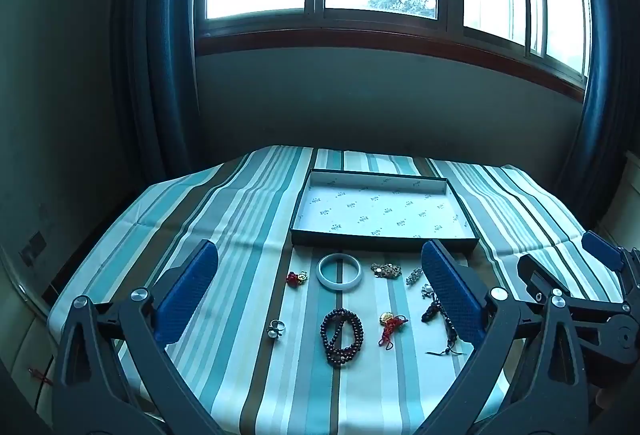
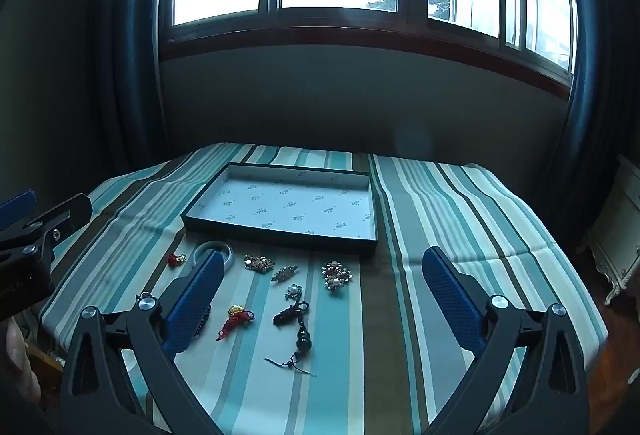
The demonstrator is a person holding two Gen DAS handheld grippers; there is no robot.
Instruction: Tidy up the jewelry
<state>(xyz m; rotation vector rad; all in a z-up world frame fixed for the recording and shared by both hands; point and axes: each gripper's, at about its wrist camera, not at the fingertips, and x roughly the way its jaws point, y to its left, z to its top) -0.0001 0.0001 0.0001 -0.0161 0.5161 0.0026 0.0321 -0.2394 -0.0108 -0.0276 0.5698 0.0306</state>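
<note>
**Both grippers released, nothing sorted yet**

Your left gripper (image 1: pixel 320 291) and right gripper (image 2: pixel 324 291) hang spread wide, empty. Every piece, the bead bracelet (image 1: pixel 341 335) and white bangle (image 1: pixel 339 271) included, lies just before the tray (image 1: pixel 384 238), which is bare. Start by descending on one piece.

**Striped table, jewelry laid out**

Table (image 1: pixel 240 203) is wearing a striped cloth. Shallow tray (image 1: pixel 384 240) is sitting toward the far side. Nearer, lying loose: pale bangle (image 1: pixel 339 272), dark bead bracelet (image 1: pixel 342 331), ring (image 1: pixel 276 328), red-gold charms (image 1: pixel 390 324), brooches (image 2: pixel 337 275).
</note>
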